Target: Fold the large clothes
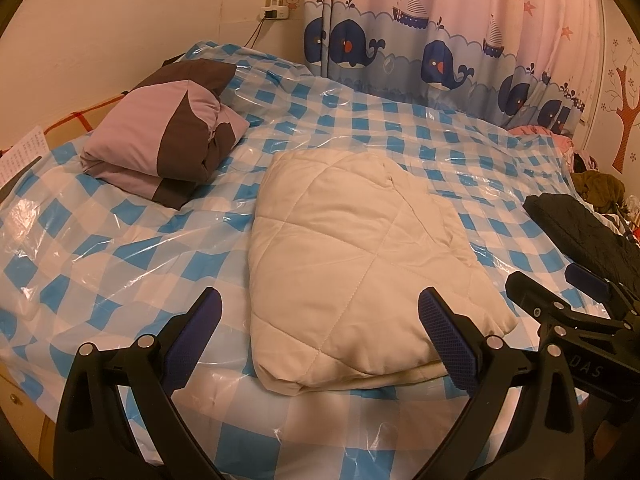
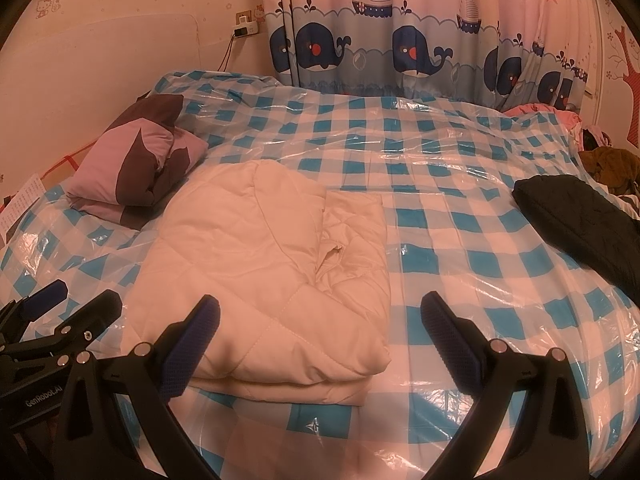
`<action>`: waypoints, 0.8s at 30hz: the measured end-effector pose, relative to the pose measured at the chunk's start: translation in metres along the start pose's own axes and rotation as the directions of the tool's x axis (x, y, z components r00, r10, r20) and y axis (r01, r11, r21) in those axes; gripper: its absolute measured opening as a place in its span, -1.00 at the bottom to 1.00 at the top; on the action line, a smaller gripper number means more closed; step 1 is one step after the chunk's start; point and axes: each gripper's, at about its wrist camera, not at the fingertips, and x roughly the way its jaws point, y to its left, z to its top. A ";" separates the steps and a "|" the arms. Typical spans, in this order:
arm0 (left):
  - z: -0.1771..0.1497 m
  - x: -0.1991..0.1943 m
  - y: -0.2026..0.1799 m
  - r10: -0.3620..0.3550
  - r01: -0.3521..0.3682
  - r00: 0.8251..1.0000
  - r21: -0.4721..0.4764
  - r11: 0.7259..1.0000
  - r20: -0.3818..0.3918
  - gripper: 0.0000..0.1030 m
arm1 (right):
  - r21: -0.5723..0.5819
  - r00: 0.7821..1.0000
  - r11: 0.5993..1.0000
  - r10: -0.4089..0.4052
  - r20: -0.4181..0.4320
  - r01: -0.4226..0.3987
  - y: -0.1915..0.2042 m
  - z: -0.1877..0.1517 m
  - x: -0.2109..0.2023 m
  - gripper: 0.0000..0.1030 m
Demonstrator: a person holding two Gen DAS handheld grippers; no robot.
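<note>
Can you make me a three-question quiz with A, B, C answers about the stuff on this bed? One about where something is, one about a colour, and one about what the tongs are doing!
1. Where does the black garment lie?
A. on the right side of the bed
B. on top of the purple bundle
C. under the cream jacket

2. What colour are the sheet's squares?
A. red and yellow
B. blue and white
C. green and black

3. What are the left tongs doing?
A. squeezing the jacket
B. open, holding nothing
C. gripping the curtain

Answers:
1 A: the black garment sits at the bed's right edge, apart from the purple bundle and the cream jacket.
2 B: the sheet is blue-and-white check.
3 B: the left tongs are spread wide; the right tongs are too.
</note>
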 end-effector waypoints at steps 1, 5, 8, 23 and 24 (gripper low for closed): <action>0.000 0.000 0.000 0.001 -0.001 1.000 -0.001 1.000 0.001 0.84 | 0.000 1.000 1.000 -0.001 0.000 0.001 0.000 0.000 0.000 0.86; 0.000 0.000 0.000 0.001 -0.001 1.000 0.000 1.000 0.000 0.84 | 0.000 1.000 1.000 -0.001 0.000 0.001 0.000 0.000 0.000 0.86; 0.000 0.000 0.000 0.000 0.000 1.000 0.001 1.000 0.000 0.84 | 0.000 1.000 1.000 -0.001 0.001 0.001 0.000 0.000 0.000 0.86; 0.000 0.001 0.000 0.008 -0.008 1.000 0.001 1.000 -0.003 0.84 | 0.001 1.000 1.000 -0.002 0.001 0.002 0.001 0.000 0.000 0.86; -0.001 0.001 0.000 0.010 -0.010 1.000 0.001 1.000 -0.005 0.84 | 0.001 1.000 1.000 -0.003 0.000 0.003 0.001 0.000 0.000 0.86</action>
